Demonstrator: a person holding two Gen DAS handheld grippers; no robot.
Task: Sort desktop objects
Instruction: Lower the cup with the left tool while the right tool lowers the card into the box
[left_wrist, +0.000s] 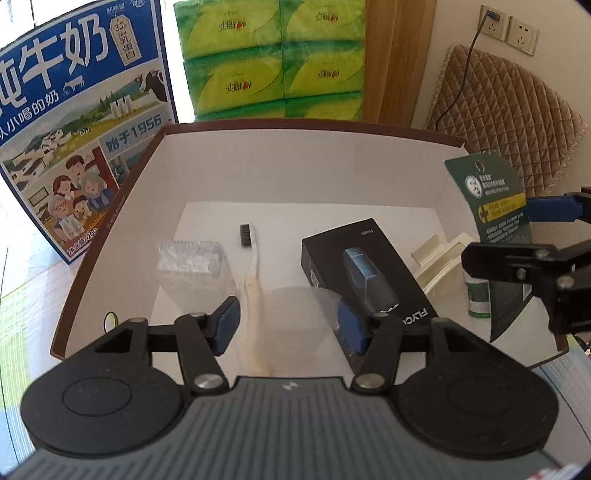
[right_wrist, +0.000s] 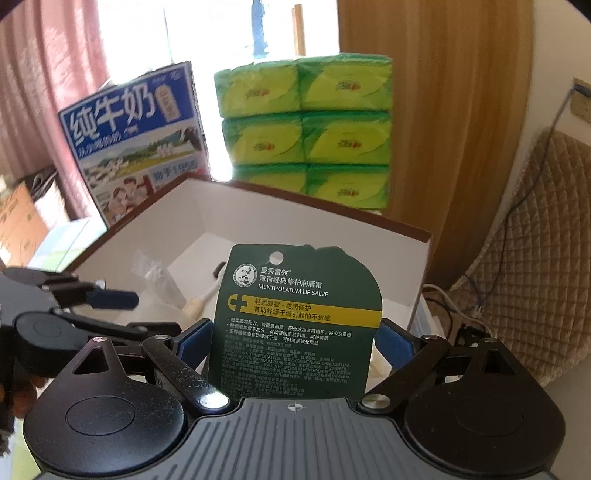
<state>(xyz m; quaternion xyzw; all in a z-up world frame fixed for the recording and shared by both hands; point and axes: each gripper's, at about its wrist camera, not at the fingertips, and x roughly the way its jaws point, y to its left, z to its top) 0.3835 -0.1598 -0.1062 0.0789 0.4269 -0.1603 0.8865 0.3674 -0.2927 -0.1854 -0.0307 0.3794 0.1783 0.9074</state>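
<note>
Between the blue pads of our right hand-held gripper we pinch a dark green Mentholatum lip-salve card, upright at the near edge of the white, brown-rimmed cardboard box. Our left hand-held gripper gapes wide, empty, over a clear plastic cup. Beyond lie a white toothbrush and a black shaver box.

I see dark green Mentholatum lip salve card upright above box. Inside box: black shaver package, black-bristled toothbrush, clear plastic case, clear round lid.
</note>
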